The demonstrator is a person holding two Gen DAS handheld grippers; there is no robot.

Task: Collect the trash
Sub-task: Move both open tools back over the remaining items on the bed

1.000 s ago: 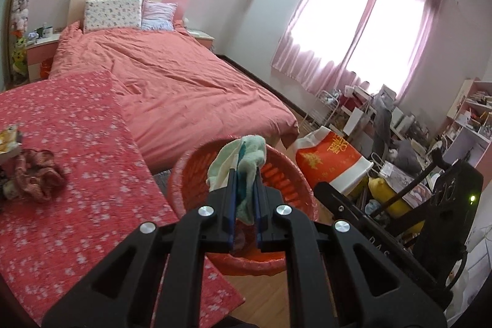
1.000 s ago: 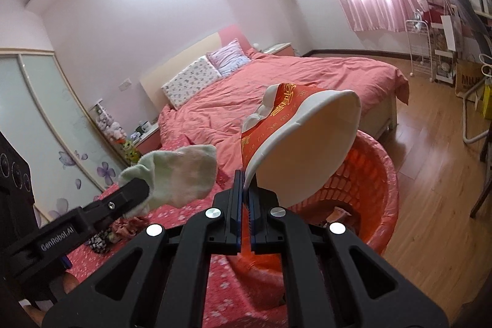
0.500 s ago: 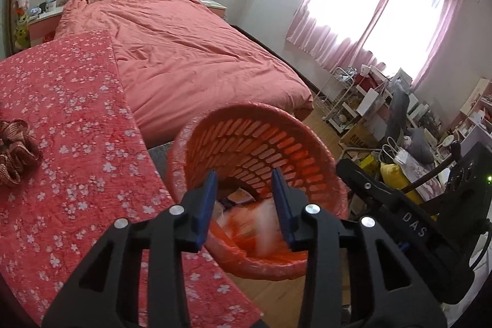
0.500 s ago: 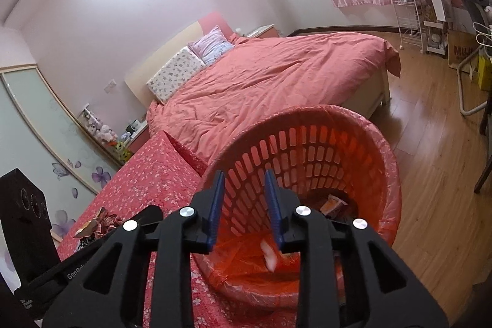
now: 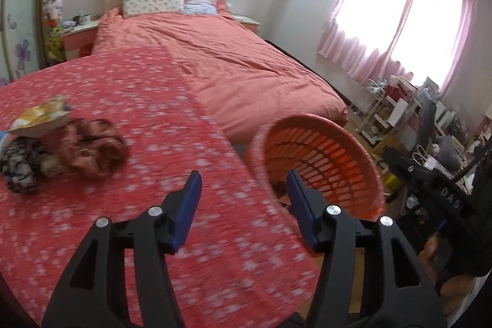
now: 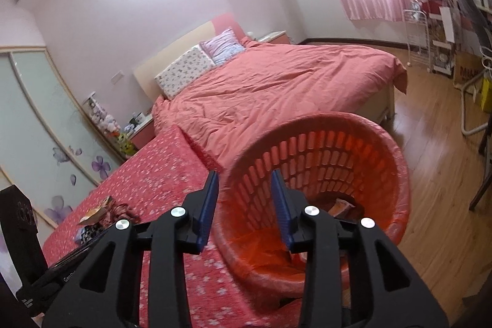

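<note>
**Both hand-held grippers empty beside the basket, more trash waiting on the tabletop**

The left hand-held gripper [image 5: 243, 183] had its jaws opening, with nothing between them. The right hand-held gripper [image 6: 244, 186] was opening too, and also empty, with only the basket behind its jaws.

The orange basket [image 5: 319, 162] stood at the edge of the tabletop [image 5: 147, 100], right of centre in the left view. Some wrappers lay at its bottom [image 6: 341, 206]. The remaining trash was a small pile at the left edge of the left view: one yellow wrapper [image 5: 40, 116], one reddish crumpled piece [image 5: 92, 149] and one black-and-white piece [image 5: 17, 165], all touching each other.

In my judgement, several things could go wrong from here. The pieces lie pressed together, so a gripper closing on one could drag a neighbour and drop it on the way. The left view was blurred, so the aim for the pile may be poor. The basket stands at the tabletop's edge, and a bump from a gripper could tip it to the floor.

Count: two grippers, one basket, three visible pieces in the pile; the pieces inside the basket I could not count.
</note>
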